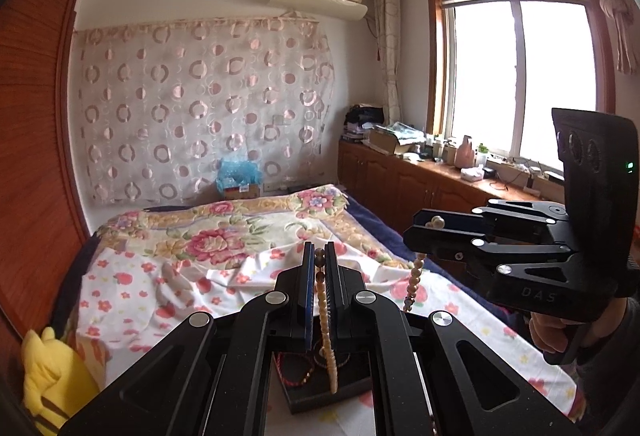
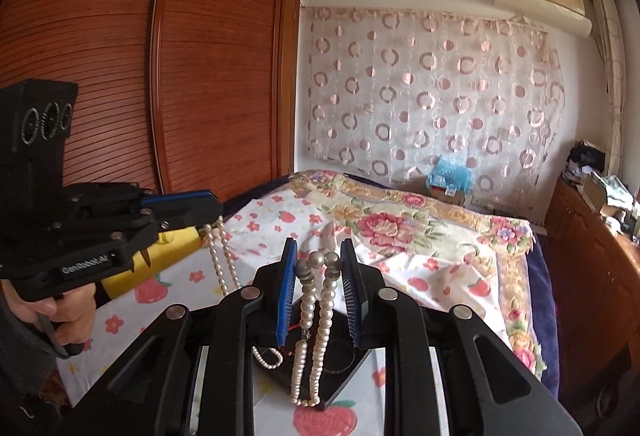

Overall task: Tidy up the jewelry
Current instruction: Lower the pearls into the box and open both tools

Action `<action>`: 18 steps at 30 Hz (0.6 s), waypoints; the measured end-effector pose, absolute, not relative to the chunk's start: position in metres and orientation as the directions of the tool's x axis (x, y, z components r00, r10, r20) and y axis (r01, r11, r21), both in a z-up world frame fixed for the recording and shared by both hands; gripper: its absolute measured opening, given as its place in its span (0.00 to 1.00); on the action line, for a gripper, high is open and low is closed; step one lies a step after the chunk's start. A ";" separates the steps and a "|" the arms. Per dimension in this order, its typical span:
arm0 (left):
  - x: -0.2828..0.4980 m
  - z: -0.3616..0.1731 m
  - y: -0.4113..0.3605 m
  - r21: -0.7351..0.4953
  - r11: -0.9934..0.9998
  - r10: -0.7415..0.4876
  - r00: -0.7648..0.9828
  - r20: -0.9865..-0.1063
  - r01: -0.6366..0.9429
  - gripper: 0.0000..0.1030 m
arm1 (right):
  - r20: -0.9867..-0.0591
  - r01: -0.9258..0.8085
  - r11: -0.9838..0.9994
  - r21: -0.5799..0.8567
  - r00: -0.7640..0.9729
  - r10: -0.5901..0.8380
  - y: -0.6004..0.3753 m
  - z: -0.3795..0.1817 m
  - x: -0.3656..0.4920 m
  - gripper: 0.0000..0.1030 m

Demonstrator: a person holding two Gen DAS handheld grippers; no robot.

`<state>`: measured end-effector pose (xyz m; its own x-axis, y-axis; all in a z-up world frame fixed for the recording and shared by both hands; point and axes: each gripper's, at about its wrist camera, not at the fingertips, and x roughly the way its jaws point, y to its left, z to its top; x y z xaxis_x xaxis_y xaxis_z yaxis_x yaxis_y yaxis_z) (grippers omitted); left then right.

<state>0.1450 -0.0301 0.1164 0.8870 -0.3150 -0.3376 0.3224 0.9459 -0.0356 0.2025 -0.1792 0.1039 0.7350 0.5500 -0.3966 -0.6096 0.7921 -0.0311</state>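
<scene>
A long pearl necklace [image 2: 320, 300] hangs in loops over a black jewelry tray [image 2: 346, 380] that lies on the flowered bed sheet. My right gripper [image 2: 319, 256] is shut on a bunch of its pearls, and two strands drop from it toward the tray. In the left wrist view my left gripper [image 1: 319, 250] is shut on another part of the strand [image 1: 326, 336], which dangles above the tray [image 1: 304, 398]. The right gripper [image 1: 418, 226] is up at the right with pearls in its tips. The left gripper [image 2: 218, 210] shows at the left, pearls trailing below it.
In the tray lie a red cord bracelet [image 1: 296, 368], a small pearl bracelet [image 2: 266, 358] and a dark ring [image 2: 340, 360]. A yellow plush toy [image 1: 48, 376] sits at the bed's left edge by the wooden wardrobe [image 2: 180, 76]. A cluttered wooden cabinet [image 1: 420, 188] runs under the window.
</scene>
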 end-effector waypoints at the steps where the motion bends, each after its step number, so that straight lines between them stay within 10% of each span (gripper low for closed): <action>1: 0.148 0.116 -0.031 -0.038 0.946 -0.316 0.886 -0.339 0.323 0.04 | -0.394 -0.611 0.791 -0.029 0.734 0.552 -0.180 0.105 0.206 0.24; 18: 0.215 0.056 -0.020 -0.103 0.948 -0.315 0.831 -0.459 0.302 0.04 | -0.590 -0.584 0.810 0.055 0.635 0.498 -0.157 0.000 0.267 0.24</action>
